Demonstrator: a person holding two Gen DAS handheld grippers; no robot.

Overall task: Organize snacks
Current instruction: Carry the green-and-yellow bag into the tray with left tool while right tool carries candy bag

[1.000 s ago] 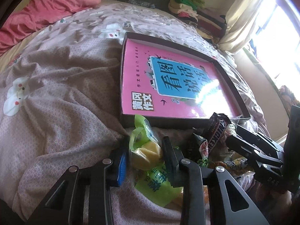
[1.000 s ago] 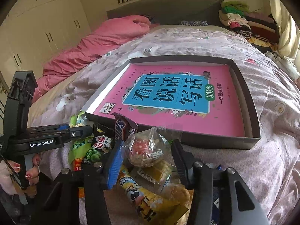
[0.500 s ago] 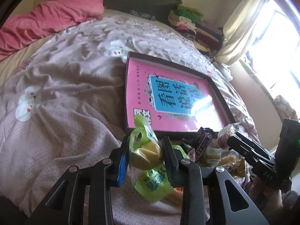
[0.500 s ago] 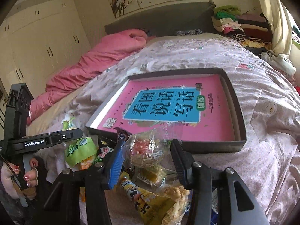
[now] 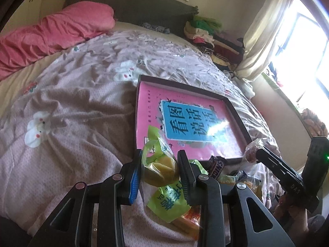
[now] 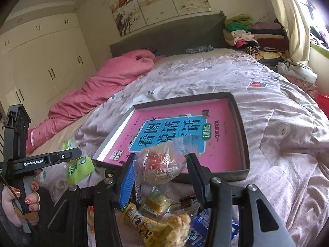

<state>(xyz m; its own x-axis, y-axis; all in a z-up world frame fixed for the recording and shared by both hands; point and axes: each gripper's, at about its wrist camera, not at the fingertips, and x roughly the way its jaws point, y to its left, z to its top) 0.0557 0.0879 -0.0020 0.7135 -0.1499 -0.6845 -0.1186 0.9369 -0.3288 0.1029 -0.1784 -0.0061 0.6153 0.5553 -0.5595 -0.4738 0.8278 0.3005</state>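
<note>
A: Where's the yellow cake in the clear-and-green plastic wrapper (image 5: 159, 167)?
B: Pinched in the left gripper (image 5: 160, 170), jaws pressed on both its sides, held above the bed quilt (image 5: 78, 123).
A: And the other 1?
B: Round red-speckled snack in crinkly clear wrap (image 6: 159, 167), pinched in the right gripper (image 6: 160, 170).
A: Which way's the drop spot?
B: Shallow dark-rimmed box lined with a pink book cover (image 6: 242, 135) lies straight ahead of both jaws, just past the loose snack pile (image 6: 162, 220). Prob. right is nearer; its snack already overlaps the near rim in its view. Left sits off the box's left corner, so needs more reach, imo.
</note>
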